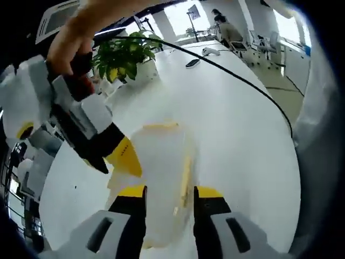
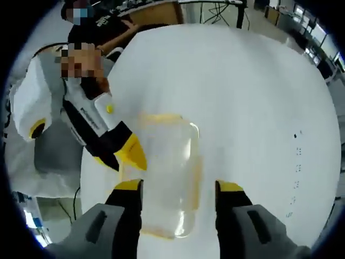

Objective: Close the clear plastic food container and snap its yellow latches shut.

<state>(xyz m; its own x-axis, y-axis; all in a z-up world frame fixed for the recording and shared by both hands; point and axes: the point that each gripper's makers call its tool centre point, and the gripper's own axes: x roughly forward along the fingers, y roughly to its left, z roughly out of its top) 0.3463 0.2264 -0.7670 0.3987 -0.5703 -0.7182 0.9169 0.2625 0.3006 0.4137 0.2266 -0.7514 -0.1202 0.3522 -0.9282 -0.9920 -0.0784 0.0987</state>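
- Here, the clear plastic food container (image 1: 161,178) lies on the white counter (image 1: 237,124), with its yellow latches (image 1: 186,178) showing along its sides and far edge.
- In the left gripper view, the left hand-held gripper (image 1: 170,202) has its jaws spread apart, one on either side of the container's near end; it looks released, not pressing the walls.
- The right hand-held gripper (image 1: 116,156) comes in from the left of that view, held by a person's hand (image 1: 73,40); its yellow-tipped jaws reach the container's left side.
- In the right gripper view, the right hand-held gripper (image 2: 178,194) also stands released, its jaws wide apart around the container (image 2: 167,178).
- There the left hand-held gripper (image 2: 126,154) enters from the left, its tip touching or just beside the container's left edge near a yellow latch (image 2: 159,117).
- A potted green plant (image 1: 126,56) stands farther back on the counter, and a black cable (image 1: 232,75) runs across it.
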